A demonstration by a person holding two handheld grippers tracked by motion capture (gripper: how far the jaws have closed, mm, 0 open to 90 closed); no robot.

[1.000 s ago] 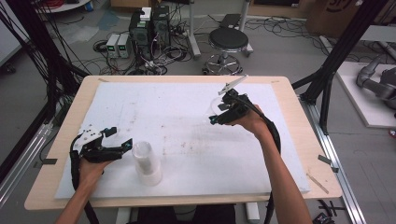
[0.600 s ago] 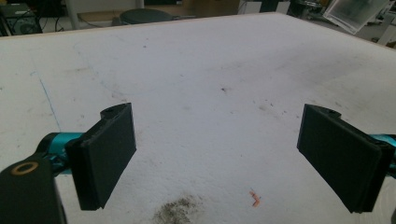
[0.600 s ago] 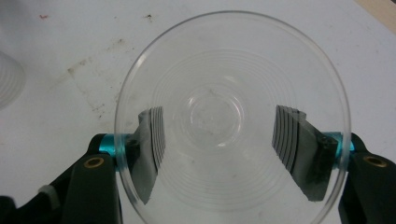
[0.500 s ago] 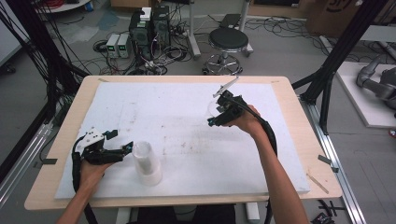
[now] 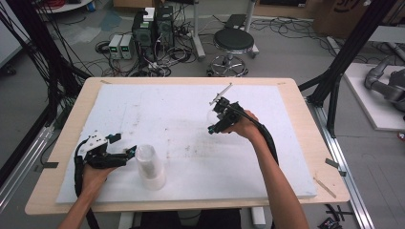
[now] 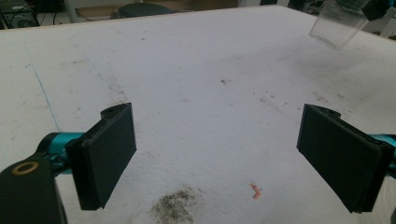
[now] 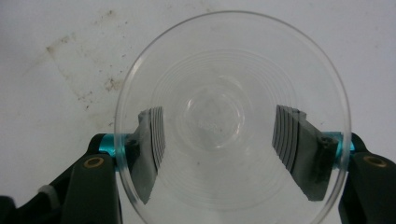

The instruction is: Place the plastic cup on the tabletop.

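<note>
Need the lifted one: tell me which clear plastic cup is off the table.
The clear plastic cup clamped in the right claw; the stacked cups stand on the white mat.

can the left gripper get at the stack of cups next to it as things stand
Probably yes. The left gripper sits with jaws open and nothing between them, just left of the stack of cups on the white mat. Nothing lies between them, and the right gripper holds its clear cup well away.

Right tongs [image 5: 213,118] grip a clear cup [image 5: 211,116] above the white board [image 5: 191,119]; left tongs [image 5: 130,153] flank stacked cups [image 5: 150,167]
</note>
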